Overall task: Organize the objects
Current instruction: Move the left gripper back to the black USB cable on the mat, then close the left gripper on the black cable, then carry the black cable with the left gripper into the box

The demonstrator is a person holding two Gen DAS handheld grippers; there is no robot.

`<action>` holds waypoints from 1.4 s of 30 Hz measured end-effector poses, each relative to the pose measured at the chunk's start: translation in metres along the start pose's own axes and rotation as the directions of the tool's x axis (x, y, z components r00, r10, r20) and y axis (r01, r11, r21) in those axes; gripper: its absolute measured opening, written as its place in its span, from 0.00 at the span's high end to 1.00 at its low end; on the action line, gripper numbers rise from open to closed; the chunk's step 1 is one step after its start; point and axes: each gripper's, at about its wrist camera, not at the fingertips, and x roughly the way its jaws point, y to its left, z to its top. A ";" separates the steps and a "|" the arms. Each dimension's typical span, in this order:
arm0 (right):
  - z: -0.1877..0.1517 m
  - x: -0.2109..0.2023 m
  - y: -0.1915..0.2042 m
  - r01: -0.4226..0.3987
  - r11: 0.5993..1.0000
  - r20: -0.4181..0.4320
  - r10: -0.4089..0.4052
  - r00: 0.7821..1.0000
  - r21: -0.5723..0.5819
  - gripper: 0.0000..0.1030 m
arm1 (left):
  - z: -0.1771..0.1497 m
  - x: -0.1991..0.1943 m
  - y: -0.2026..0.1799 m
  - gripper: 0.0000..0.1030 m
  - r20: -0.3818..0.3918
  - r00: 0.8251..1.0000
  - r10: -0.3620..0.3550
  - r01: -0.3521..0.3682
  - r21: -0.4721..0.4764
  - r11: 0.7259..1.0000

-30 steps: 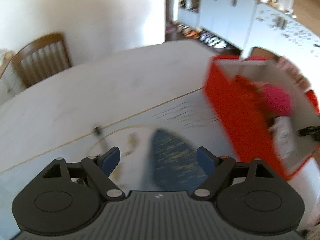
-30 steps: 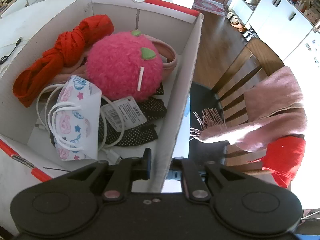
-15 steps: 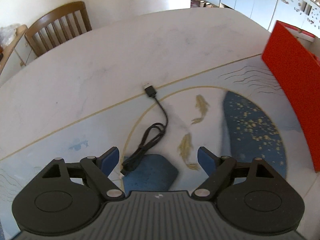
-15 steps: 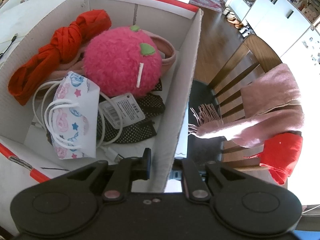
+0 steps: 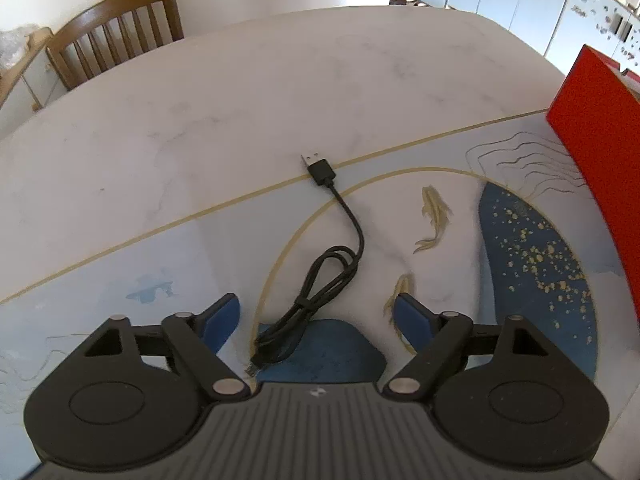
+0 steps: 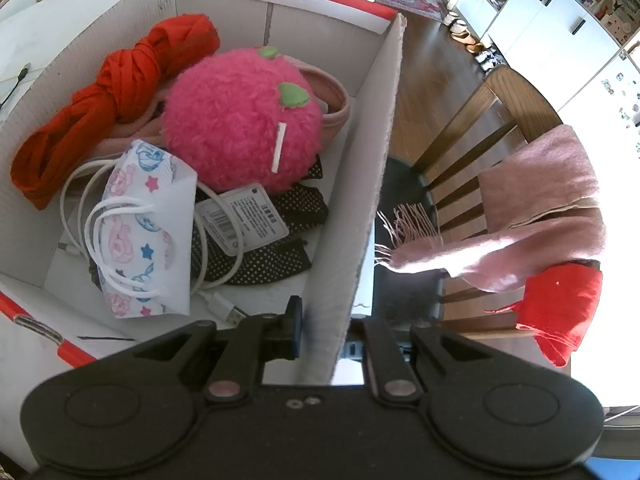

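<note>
One black USB cable [image 5: 328, 276] lies on the tabletop [image 5: 280, 92], bundled at one end, with two painted fish [image 5: 434, 218] in the surface pattern beside it. One wooden chair [image 5: 116, 32] stands at the far edge. One red-and-white cardboard box [image 6: 376, 184] holds one red knotted cloth [image 6: 112, 100], one pink plush ball [image 6: 240, 120], one pink headband [image 6: 332, 100], one printed face mask [image 6: 140, 232], one white cable [image 6: 216, 272], one printed tag [image 6: 240, 220] and dark dotted fabric (how many pieces cannot be told) [image 6: 272, 256]. Beside the box stands one more chair [image 6: 480, 128], carrying one pink fringed scarf [image 6: 532, 216] and one red garment [image 6: 560, 308].
</note>
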 end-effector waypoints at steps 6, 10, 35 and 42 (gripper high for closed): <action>0.000 0.000 -0.001 0.000 1.000 0.001 0.000 1.000 0.004 0.89 | 0.004 -0.003 -0.001 0.54 0.016 1.000 -0.001 0.001 0.009 1.000; 0.000 0.000 -0.001 -0.001 1.000 0.004 0.001 1.000 0.007 0.90 | 0.007 -0.005 -0.007 0.83 0.007 1.000 -0.006 0.006 0.022 1.000; -0.004 -0.002 -0.003 -0.024 1.000 0.042 0.024 0.999 0.006 0.92 | -0.003 -0.082 -0.098 0.92 0.165 0.986 -0.032 0.028 0.026 0.999; -0.005 -0.002 -0.004 -0.029 1.000 0.050 0.029 0.998 -0.004 0.92 | -0.002 -0.121 -0.132 0.92 0.220 0.970 -0.103 0.087 0.081 0.993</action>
